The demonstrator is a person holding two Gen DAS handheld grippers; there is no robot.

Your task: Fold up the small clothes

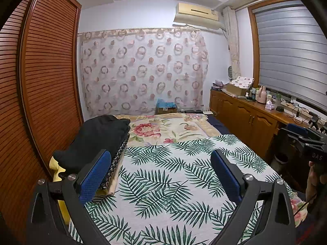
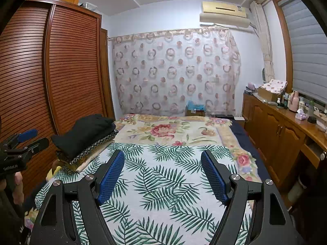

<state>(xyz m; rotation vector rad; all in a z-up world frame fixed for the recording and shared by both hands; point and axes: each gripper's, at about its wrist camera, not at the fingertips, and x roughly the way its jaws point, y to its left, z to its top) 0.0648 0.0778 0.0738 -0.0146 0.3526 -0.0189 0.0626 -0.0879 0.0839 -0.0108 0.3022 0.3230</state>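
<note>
1. Bedroom walls, a louvred wooden wardrobe [image 1: 40,81] and a circle-patterned curtain [image 1: 143,71] frame our view; a bed fills the middle, spread with a palm-leaf sheet [image 1: 173,183] over a floral blanket [image 1: 163,128].
2. We hold the left gripper [image 1: 163,175] above the leaf sheet, its jaws spread wide with nothing between the blue pads [image 1: 96,175].
3. We hold the right gripper [image 2: 163,175] likewise above the sheet, jaws spread and holding nothing.
4. We find the clothes in a stack at the bed's left edge, beside the wardrobe: a black garment [image 2: 87,134] on top, a dark patterned piece [image 2: 98,145] under it, and a pale layer [image 2: 90,161] at the bottom.
5. We judge the black garment to be soft, light and limp, thick enough to sag in folds; it should drape and slip rather than keep its shape when lifted.
6. We would take it by an edge or corner, one gripper on each side, pinching through a full fold so the pads bite cloth and not only the top layer.
7. We cannot tell what kind of garment it is, nor where its hems lie.
</note>
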